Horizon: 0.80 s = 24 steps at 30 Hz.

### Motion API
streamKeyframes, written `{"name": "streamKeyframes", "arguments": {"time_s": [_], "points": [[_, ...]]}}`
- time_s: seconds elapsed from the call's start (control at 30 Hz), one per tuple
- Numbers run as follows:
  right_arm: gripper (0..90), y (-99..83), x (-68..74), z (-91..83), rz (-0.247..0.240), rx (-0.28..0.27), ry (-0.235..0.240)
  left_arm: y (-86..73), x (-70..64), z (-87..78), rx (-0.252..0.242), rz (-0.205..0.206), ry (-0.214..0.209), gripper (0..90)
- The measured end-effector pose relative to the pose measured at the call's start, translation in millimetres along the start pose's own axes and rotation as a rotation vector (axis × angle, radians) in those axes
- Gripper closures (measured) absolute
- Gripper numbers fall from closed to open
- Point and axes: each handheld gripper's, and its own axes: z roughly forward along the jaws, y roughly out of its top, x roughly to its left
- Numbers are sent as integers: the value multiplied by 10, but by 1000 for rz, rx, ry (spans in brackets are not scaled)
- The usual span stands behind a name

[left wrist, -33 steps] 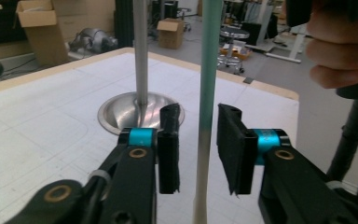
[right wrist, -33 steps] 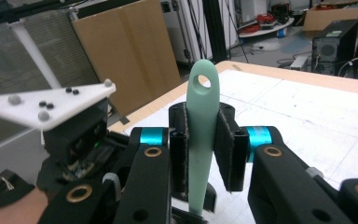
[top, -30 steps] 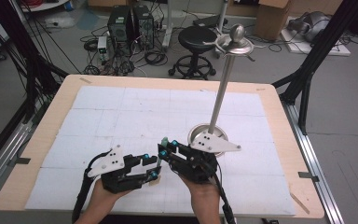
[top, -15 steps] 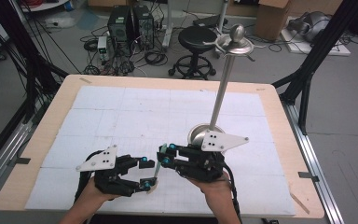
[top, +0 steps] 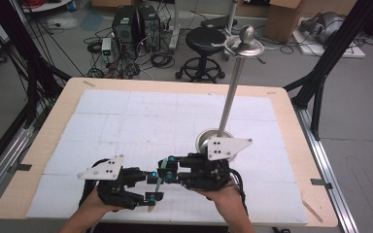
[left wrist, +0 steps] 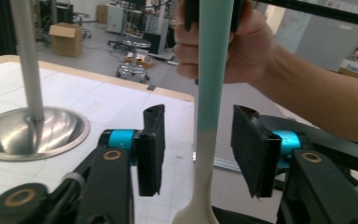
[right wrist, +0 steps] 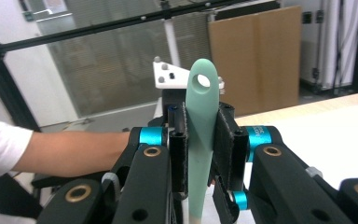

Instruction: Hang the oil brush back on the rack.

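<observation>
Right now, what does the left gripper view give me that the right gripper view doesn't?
Left gripper view: the left gripper with its jaws apart either side of the utensil, not touching it, plus the metal stand.
Right gripper view: the right gripper clamped on the handle, and the hanging hole.
Both: the mint-green utensil between black jaws.

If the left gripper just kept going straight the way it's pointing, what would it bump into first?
Probably the green-and-cream spoon: its handle stands between the open jaws of the left gripper, which aren't touching it. Right behind is the right gripper, clamped on the same spoon, though depth is hard to judge.
</observation>
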Motion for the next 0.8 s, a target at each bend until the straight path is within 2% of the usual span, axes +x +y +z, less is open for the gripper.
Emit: {"name": "streamKeyframes", "arguments": {"time_s": [0.13, 0.47, 0.67, 0.8], "points": [[766, -2, -10, 10, -9, -12, 33, -8, -17, 11, 17, 18, -30, 644], [766, -2, -1, 20, -29, -5, 85, -16, -30, 16, 26, 33, -56, 737], [766, -9, -3, 13, -33, -7, 87, -19, -45, 20, 26, 49, -49, 812], [751, -16, 2, 11, -30, -9, 62, -15, -45, 16, 30, 60, -3, 818]]}}
